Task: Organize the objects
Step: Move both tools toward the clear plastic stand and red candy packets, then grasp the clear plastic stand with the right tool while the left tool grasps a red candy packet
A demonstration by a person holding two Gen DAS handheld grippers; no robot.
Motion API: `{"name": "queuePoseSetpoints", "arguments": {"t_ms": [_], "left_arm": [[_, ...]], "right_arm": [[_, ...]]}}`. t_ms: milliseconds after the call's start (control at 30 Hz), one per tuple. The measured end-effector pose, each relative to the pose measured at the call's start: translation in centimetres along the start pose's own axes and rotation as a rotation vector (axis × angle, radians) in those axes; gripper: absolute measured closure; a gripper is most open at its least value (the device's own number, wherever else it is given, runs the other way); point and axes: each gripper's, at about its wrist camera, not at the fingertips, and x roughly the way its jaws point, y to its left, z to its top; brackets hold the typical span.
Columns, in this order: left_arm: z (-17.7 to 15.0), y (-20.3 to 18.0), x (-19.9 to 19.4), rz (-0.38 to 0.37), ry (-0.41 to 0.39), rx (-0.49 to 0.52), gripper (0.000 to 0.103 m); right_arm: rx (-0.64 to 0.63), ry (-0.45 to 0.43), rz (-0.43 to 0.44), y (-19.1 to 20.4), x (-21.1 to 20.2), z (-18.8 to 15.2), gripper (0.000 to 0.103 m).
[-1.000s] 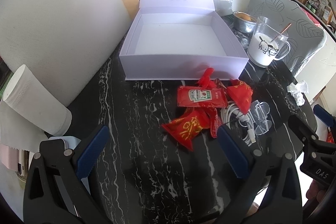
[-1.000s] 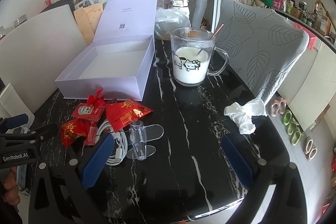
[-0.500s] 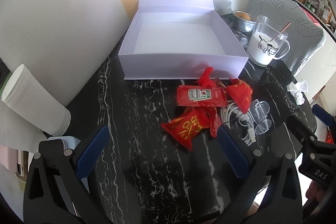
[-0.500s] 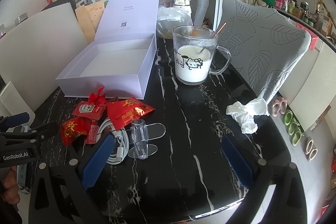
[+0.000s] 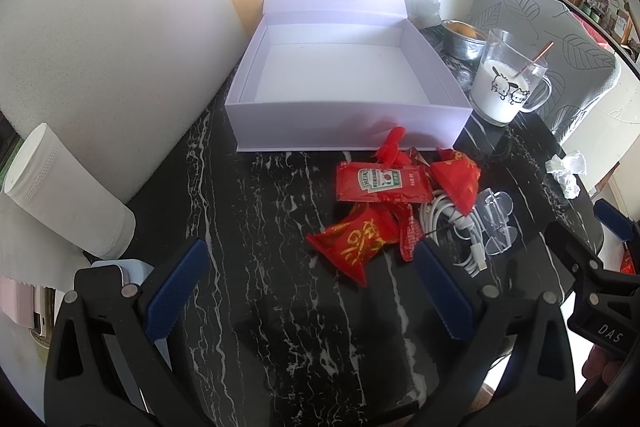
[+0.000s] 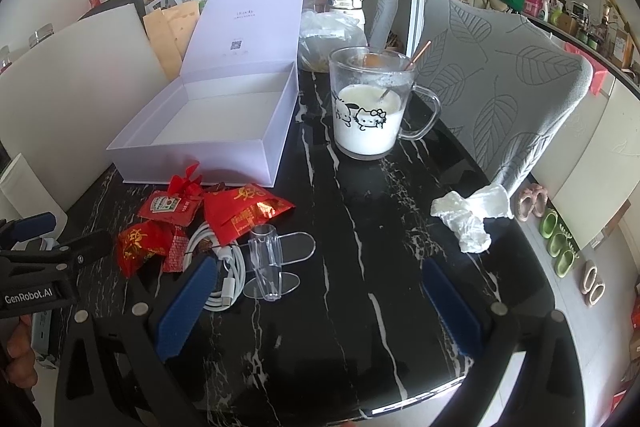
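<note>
An open, empty white box (image 5: pixel 344 83) (image 6: pixel 208 123) stands on the black marble table (image 5: pixel 280 307), its lid upright behind it. In front of it lies a heap: a ketchup sachet (image 5: pixel 374 183) (image 6: pixel 168 207), red snack packets (image 5: pixel 356 239) (image 6: pixel 244 211), a coiled white cable (image 5: pixel 452 227) (image 6: pixel 224 267) and a clear plastic stand (image 5: pixel 496 223) (image 6: pixel 272 263). My left gripper (image 5: pixel 310 295) is open, just short of the heap. My right gripper (image 6: pixel 316 307) is open over bare table, right of the cable and stand.
A glass mug of milk (image 5: pixel 504 87) (image 6: pixel 368 115) stands right of the box. A crumpled white tissue (image 6: pixel 468 215) lies near the right table edge. A white foam sheet (image 5: pixel 100 67) and rolled paper (image 5: pixel 64 195) fill the left. A grey chair (image 6: pixel 500 99) stands behind.
Both cameras have edged slightly forward and up toward the box and heap. Nothing on the table has moved, and both grippers stay open.
</note>
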Motion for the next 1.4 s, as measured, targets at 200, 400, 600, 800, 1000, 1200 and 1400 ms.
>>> {"name": "queuePoseSetpoints", "arguments": {"t_ms": [200, 400, 600, 800, 1000, 1200, 1400], "left_arm": [[-0.1, 0.0, 0.0, 0.001, 0.0, 0.002, 0.0], [-0.2, 0.0, -0.1, 0.002, 0.0, 0.003, 0.0], [-0.8, 0.2, -0.1, 0.002, 0.002, 0.001, 0.0], [-1.7, 0.4, 0.2, -0.011, 0.014, 0.007, 0.0], [-2.3, 0.9, 1.1, -0.025, 0.039, -0.017, 0.0], [-2.1, 1.0, 1.6, -0.051, 0.044, -0.013, 0.0], [-1.2, 0.5, 2.4, -0.064, 0.049, 0.016, 0.0]], "right_arm": [[-0.002, 0.0, 0.002, 0.0, 0.0, -0.1, 0.0], [-0.001, 0.002, 0.008, 0.1, -0.1, -0.4, 0.0], [-0.001, 0.005, 0.023, 0.1, -0.2, -1.0, 0.0], [0.001, 0.01, 0.045, 0.1, -0.1, -1.9, 0.001], [-0.001, 0.026, 0.063, 0.2, 0.7, -2.6, 0.001], [0.006, 0.033, 0.094, 0.1, 1.6, -2.9, 0.001], [0.005, 0.046, 0.122, 0.1, 2.9, -2.5, 0.005]]}}
